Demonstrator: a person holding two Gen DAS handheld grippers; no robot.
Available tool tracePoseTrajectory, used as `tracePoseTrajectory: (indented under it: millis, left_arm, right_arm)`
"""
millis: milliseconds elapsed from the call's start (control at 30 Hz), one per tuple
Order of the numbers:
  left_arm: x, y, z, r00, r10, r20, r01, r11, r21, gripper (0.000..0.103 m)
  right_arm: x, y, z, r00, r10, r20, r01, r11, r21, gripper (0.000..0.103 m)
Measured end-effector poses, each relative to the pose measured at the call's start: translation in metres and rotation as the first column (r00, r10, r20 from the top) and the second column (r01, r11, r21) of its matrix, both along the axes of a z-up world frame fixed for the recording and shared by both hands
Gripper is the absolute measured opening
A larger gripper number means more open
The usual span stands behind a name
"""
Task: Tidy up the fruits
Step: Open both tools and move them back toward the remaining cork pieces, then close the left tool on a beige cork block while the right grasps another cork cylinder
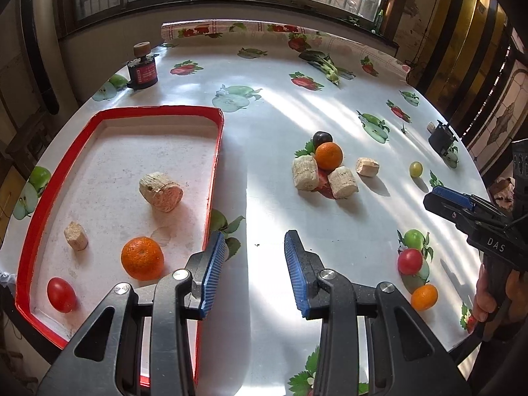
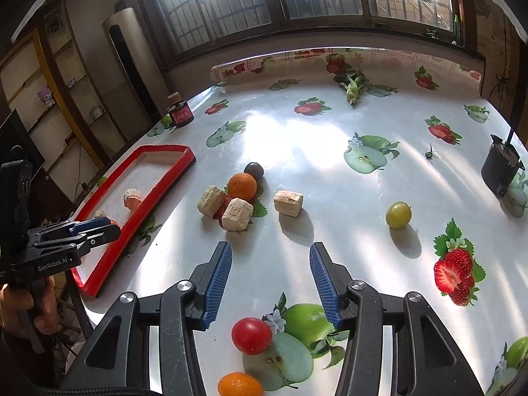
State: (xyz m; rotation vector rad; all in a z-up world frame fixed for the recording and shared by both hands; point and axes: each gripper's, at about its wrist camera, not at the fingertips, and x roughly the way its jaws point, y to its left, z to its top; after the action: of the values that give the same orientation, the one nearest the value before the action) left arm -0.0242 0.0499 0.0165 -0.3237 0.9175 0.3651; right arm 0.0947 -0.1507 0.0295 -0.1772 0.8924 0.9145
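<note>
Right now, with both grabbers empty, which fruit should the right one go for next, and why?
Probably the small red tomato: ease the right gripper down and back a little, then close on it. Its blue fingers stand open and empty, and that tomato lies on the flowered tablecloth nearest them, outside the red-rimmed tray.

Your left tongs fill the bottom of the left wrist view, blue pads parted with nothing between them, pitched down. Your right tongs sit likewise at the bottom of the right wrist view, parted and empty. Your right hand grips its handle at the right edge; your left hand at the lower left.
</note>
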Motion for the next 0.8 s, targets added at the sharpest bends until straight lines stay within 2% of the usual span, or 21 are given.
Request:
tracePoseTrajectory:
  millis: [367, 800]
  left_arm:
    - [0.032, -0.01, -0.011, 0.999, -0.052, -0.017, 0.051, 0.998, -0.035, 0.035]
    - [0.09, 0.001, -0.034, 0.996, -0.067, -0.052, 0.062, 0.994, -0.09, 0.035]
  right_arm:
    - [0.017, 0.001, -0.015, 1.0, -0.018, -0.024, 0.017, 0.999, -0.027, 0.051]
    - [0.049, 0.053, -0.037, 0.999, 0.028, -0.022, -0.03, 0.993, -0.112, 0.051]
